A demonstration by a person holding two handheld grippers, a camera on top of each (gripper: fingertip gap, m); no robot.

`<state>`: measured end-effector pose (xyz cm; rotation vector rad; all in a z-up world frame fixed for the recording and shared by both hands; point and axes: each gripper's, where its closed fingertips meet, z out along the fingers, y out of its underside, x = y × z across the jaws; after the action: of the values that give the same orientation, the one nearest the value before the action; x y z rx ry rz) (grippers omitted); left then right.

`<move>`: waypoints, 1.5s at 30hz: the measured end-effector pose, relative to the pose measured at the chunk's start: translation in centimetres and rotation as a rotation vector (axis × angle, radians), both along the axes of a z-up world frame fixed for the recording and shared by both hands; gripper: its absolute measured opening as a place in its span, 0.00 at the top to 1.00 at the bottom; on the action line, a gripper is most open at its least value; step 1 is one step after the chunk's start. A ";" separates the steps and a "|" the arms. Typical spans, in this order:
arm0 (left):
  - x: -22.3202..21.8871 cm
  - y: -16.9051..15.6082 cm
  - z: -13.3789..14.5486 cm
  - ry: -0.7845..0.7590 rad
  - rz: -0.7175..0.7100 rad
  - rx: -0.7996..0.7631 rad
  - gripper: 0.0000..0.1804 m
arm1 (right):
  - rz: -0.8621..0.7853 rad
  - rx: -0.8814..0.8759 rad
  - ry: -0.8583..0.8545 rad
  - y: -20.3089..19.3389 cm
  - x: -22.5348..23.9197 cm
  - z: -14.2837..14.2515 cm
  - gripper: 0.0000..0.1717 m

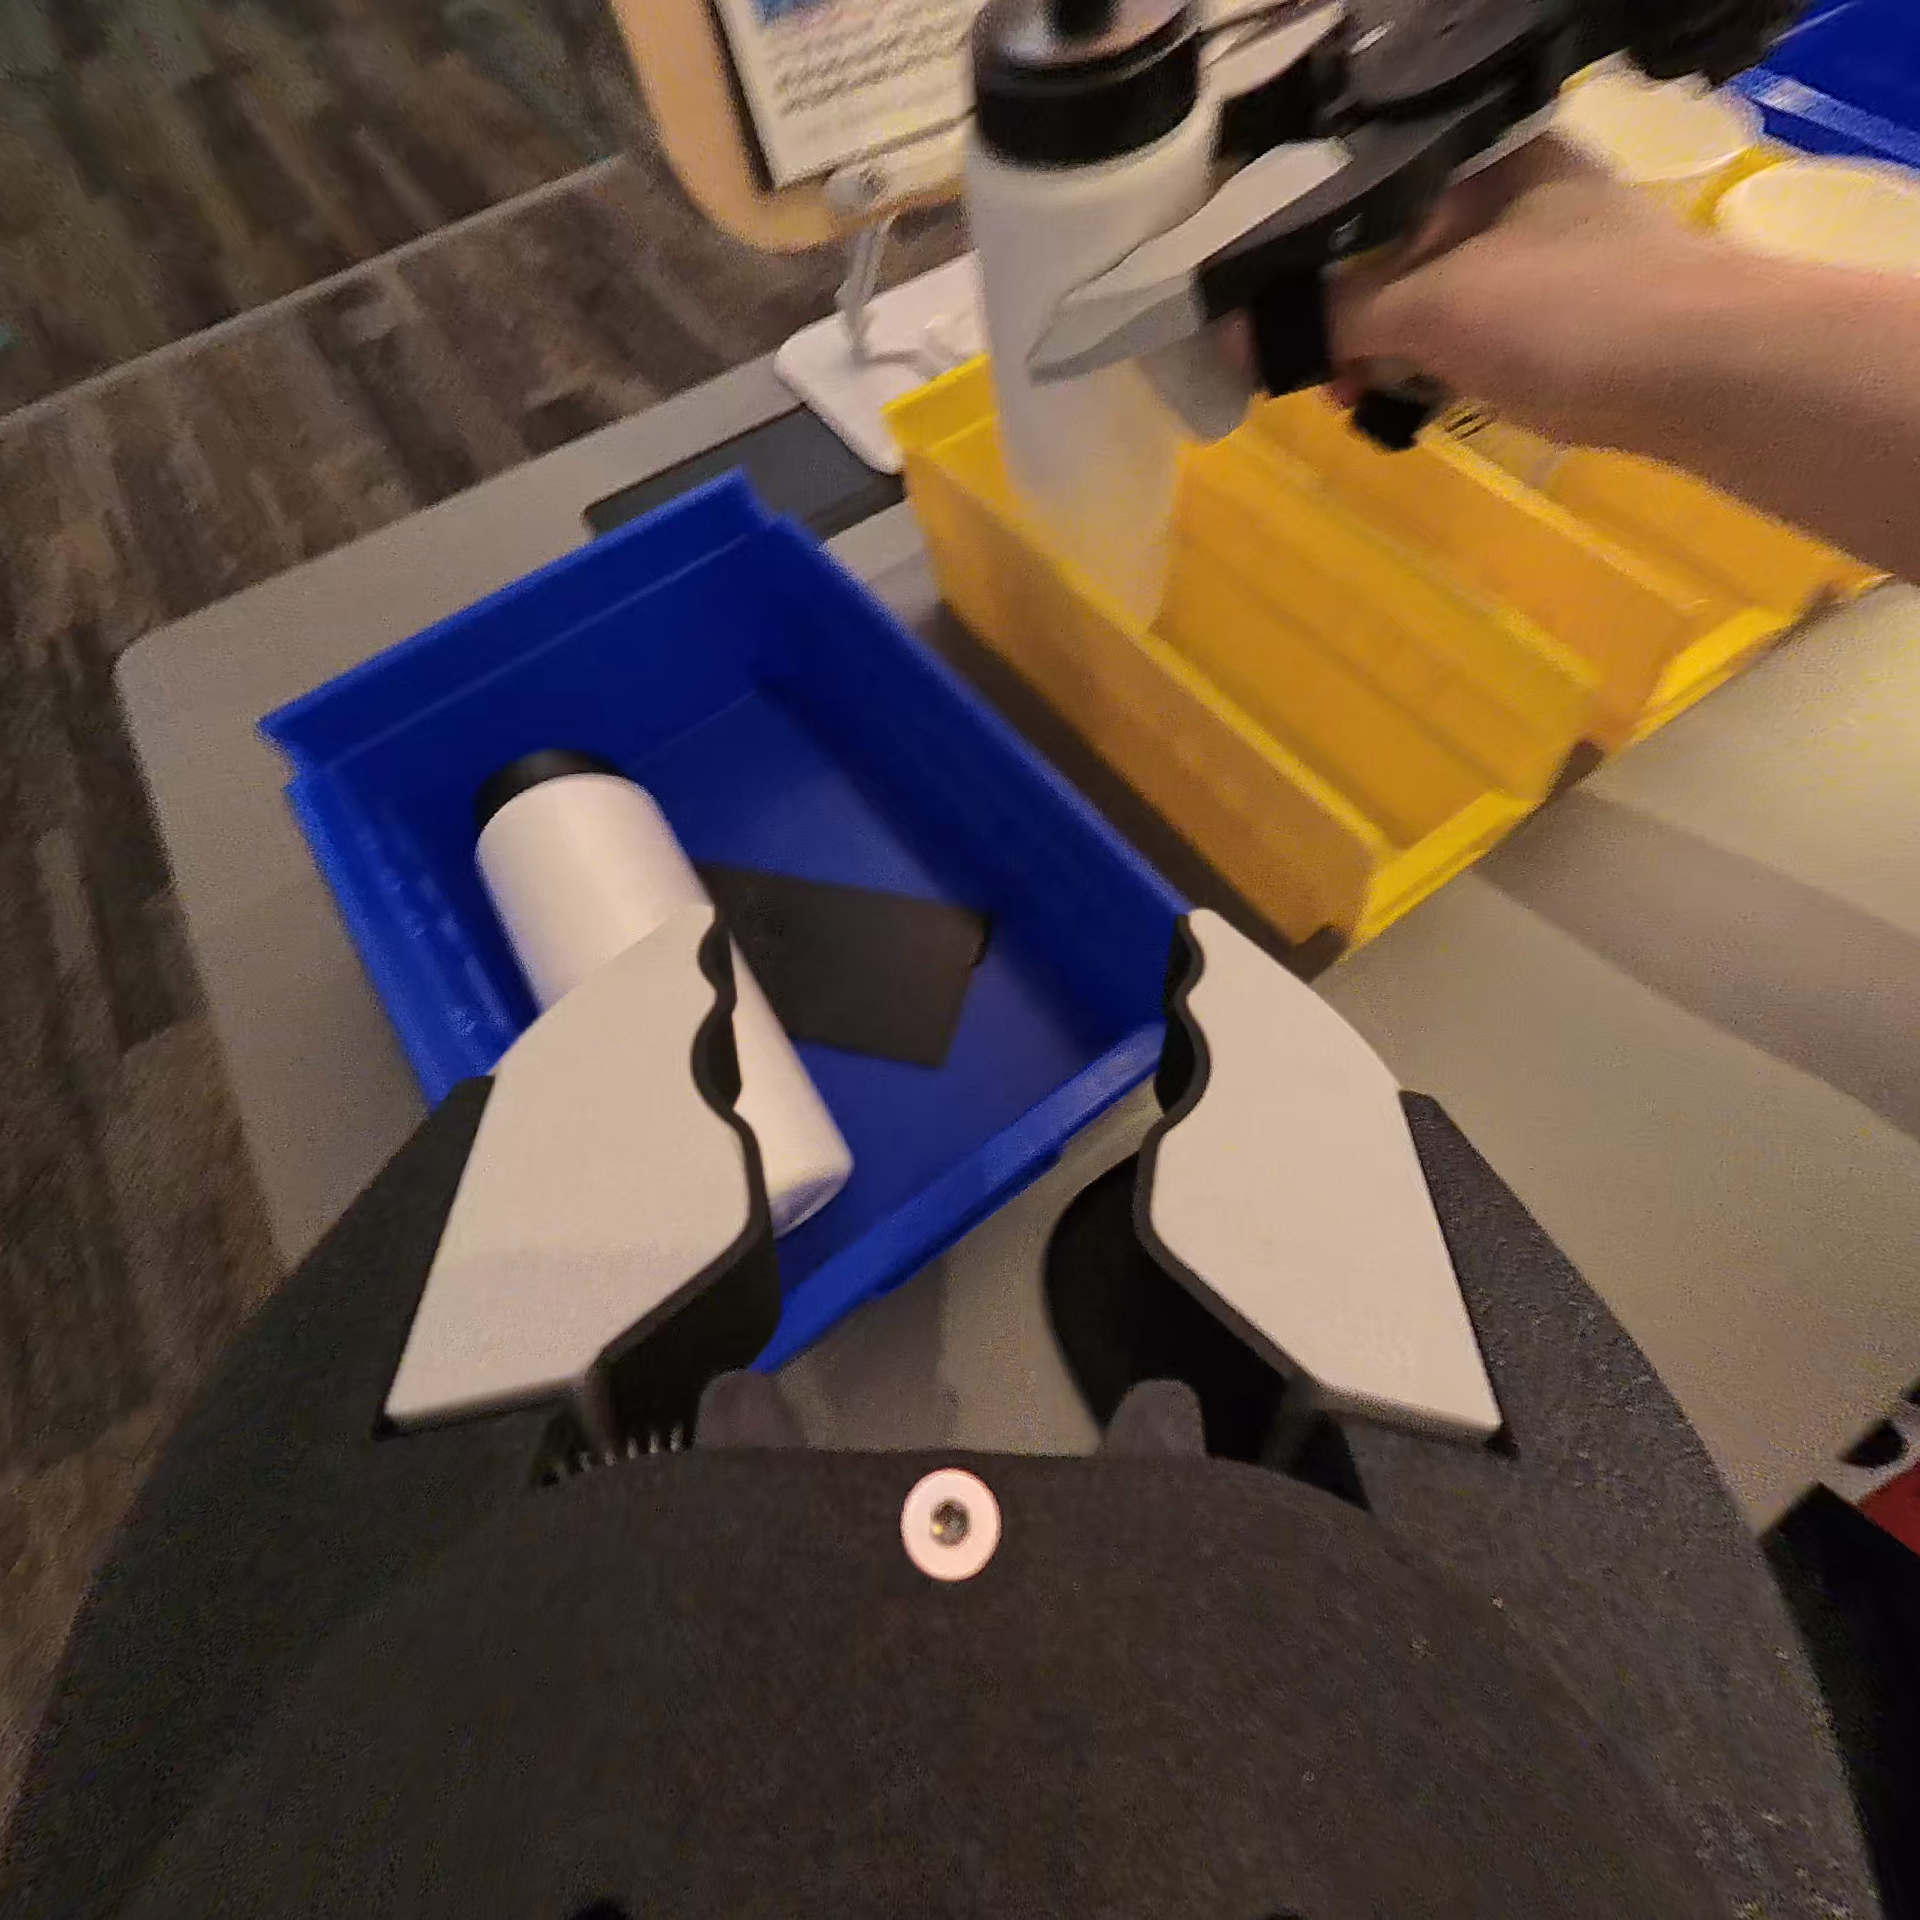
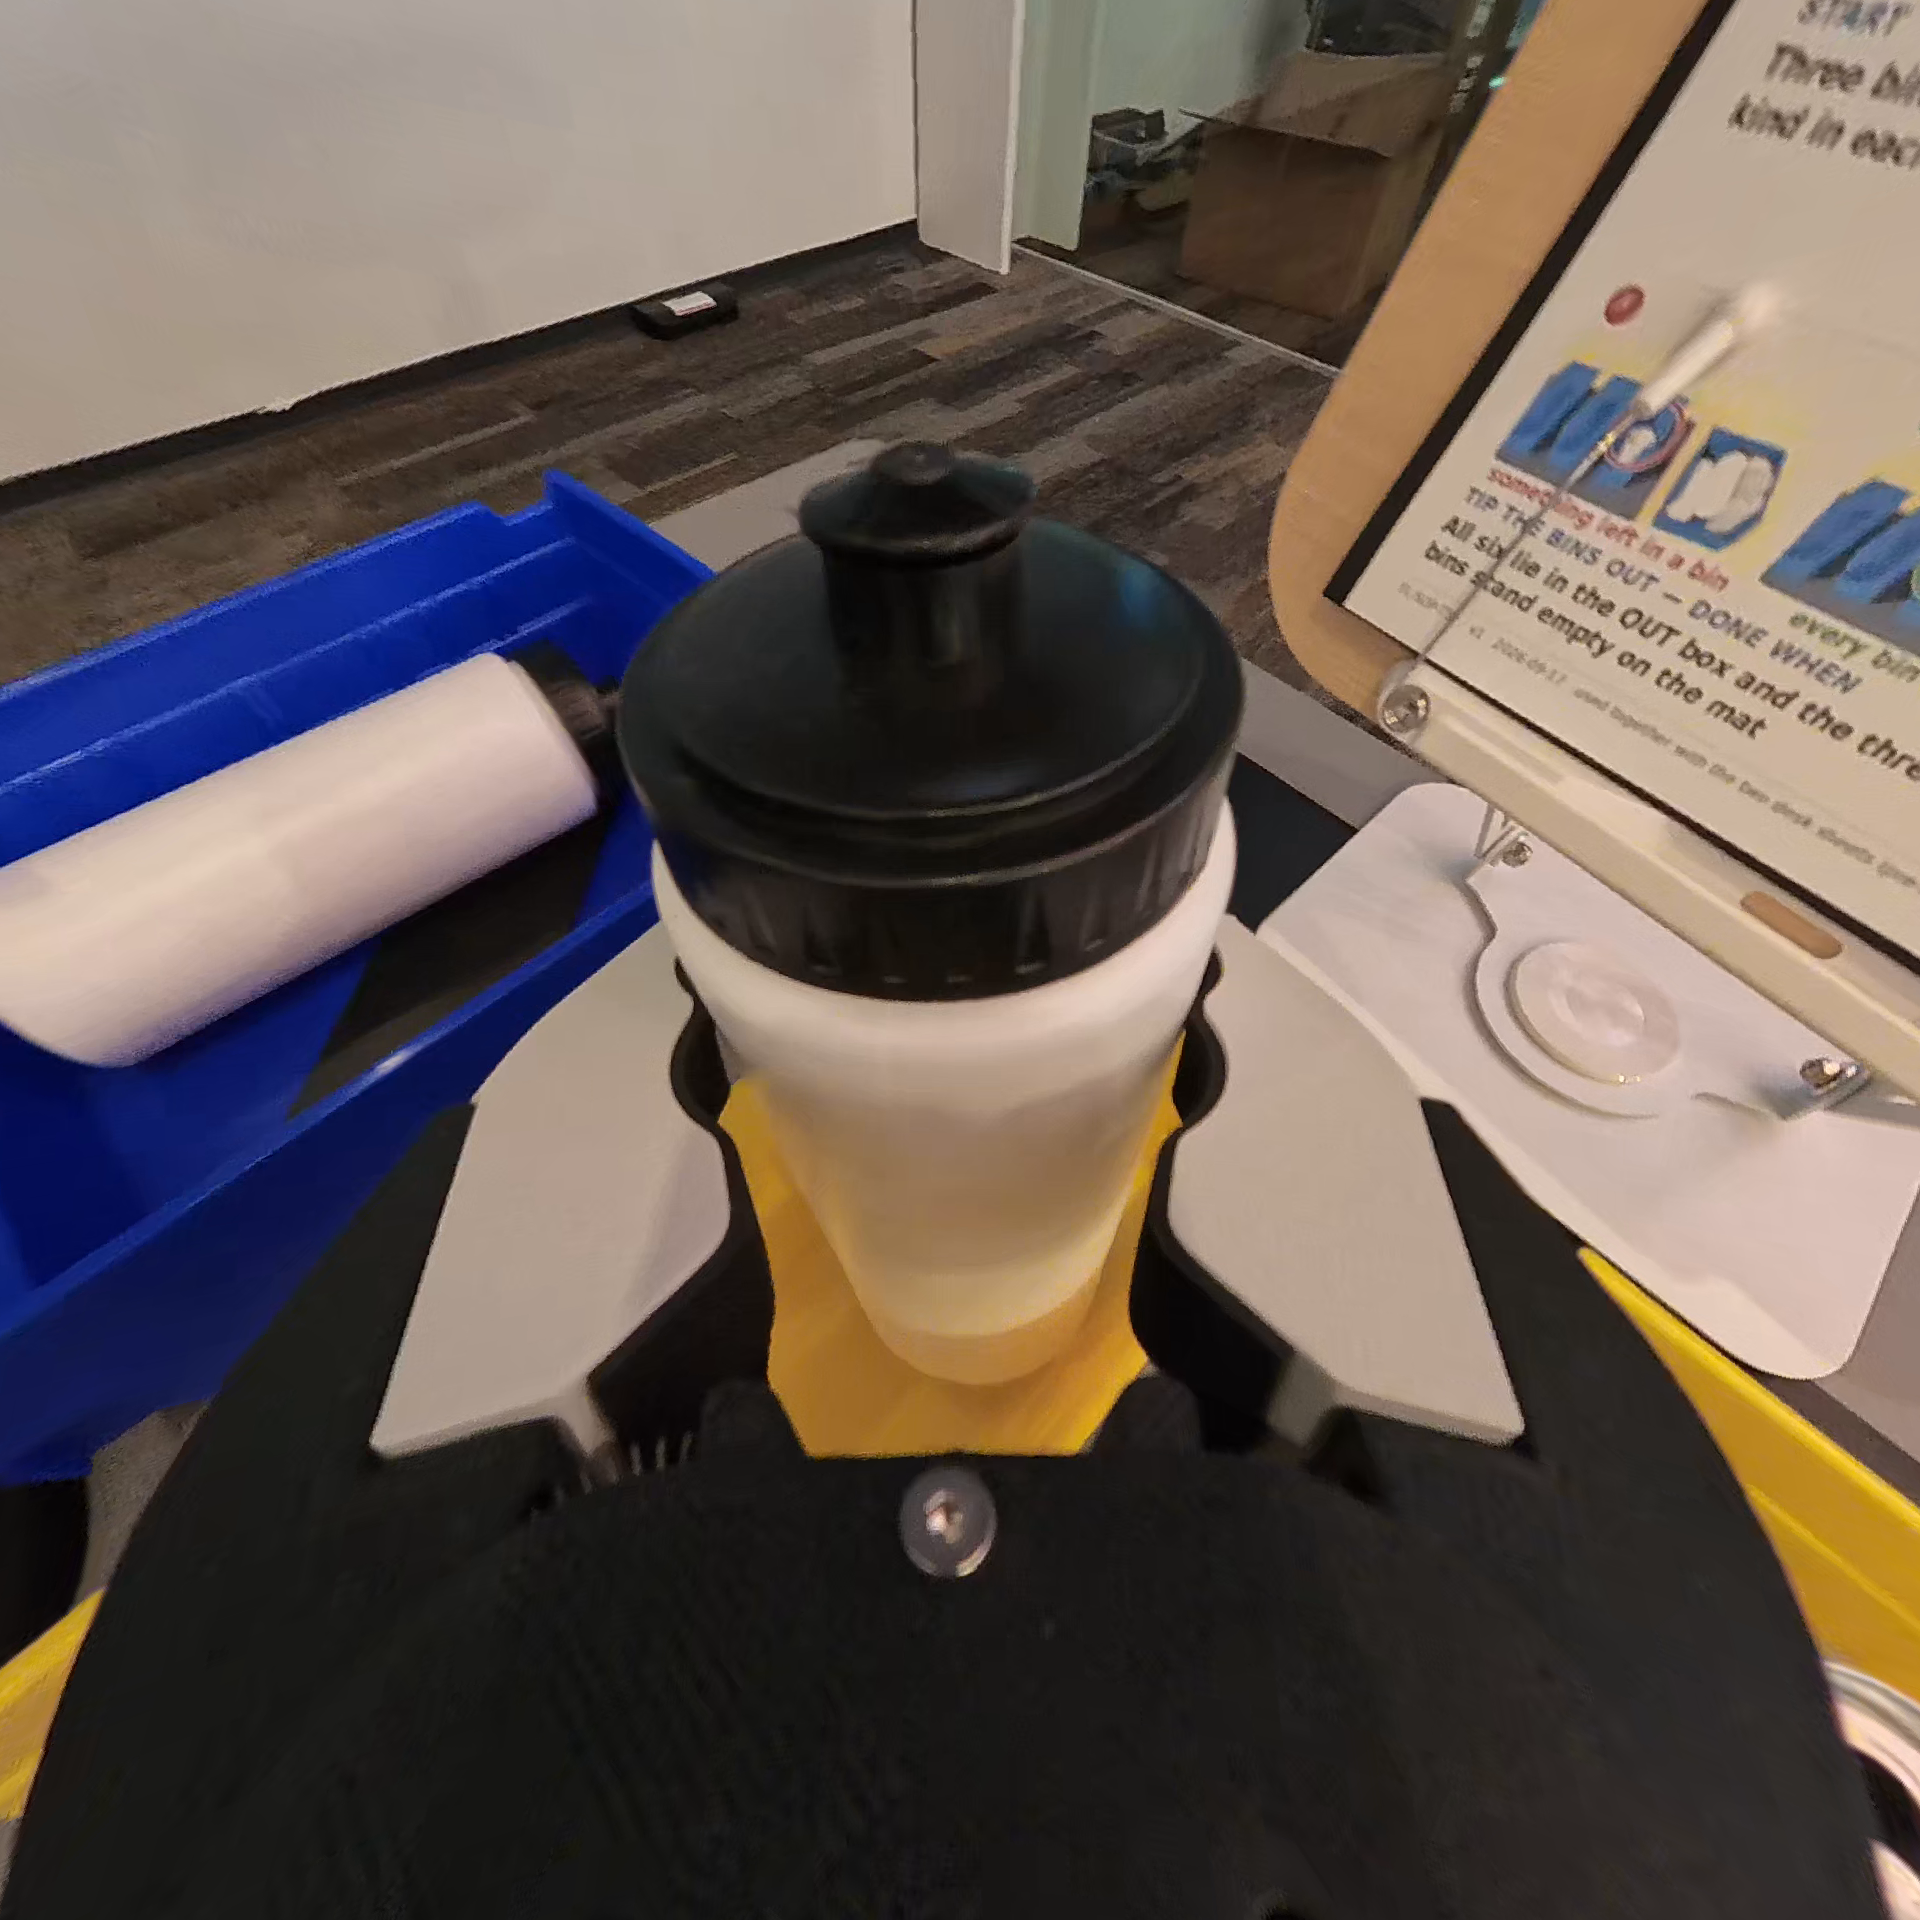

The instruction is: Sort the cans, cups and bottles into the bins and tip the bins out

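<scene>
The white bottle (image 2: 935,1122) with the black cap (image 2: 925,748) stands upright between the fingers of my right gripper (image 2: 940,1049), which is clamped on it just below the cap; both pads press against its white body. The bottle hangs above the yellow bin (image 1: 1299,665), its base over that bin's far end. In the left wrist view the same bottle shows at the top, with my right hand (image 1: 1621,343) around the gripper handle behind it. A second white bottle (image 1: 623,935) with a black cap lies on its side in the blue bin (image 1: 935,665), along the bin's left wall. A flat black sheet (image 1: 862,966) lies on the blue bin's floor just beside that bottle. My left gripper (image 1: 951,997) hovers over the near end of the blue bin with its fingers spread wide and nothing between them; its left finger (image 1: 613,1122) covers part of the lying bottle from the camera without gripping it. The two bins sit side by side on the grey table (image 1: 1621,935), blue to the left and yellow to the right. Beyond the bins a wooden-framed instruction board (image 2: 1538,436) leans on a white stand (image 2: 1558,1122). Further blue and yellow bins are partly visible at the top right corner of the left wrist view; their contents are too blurred to identify.
</scene>
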<state>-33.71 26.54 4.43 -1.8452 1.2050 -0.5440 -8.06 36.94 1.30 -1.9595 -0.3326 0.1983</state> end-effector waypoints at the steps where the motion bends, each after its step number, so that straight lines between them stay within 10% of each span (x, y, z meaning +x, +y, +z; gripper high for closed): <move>1: -0.8 0.9 -0.7 0.031 0.039 -0.007 0.56 | -0.010 -0.003 0.012 0.2 0.3 -0.3 0.49; 11: -4.1 8.0 -8.3 0.380 0.365 -0.070 0.50 | -0.063 -0.075 0.103 0.2 2.0 -2.1 0.49; 24: -3.2 12.5 -12.8 0.610 0.566 -0.125 0.49 | -0.134 0.140 0.015 -2.3 3.2 3.1 0.43; 45: -3.7 12.4 -16.6 0.690 0.562 -0.313 0.55 | -0.118 0.175 0.028 -4.5 3.9 3.8 0.44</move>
<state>-37.40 38.89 -12.15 -2.6300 0.9605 0.2660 -4.19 32.39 5.11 -1.7952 -0.2081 0.1163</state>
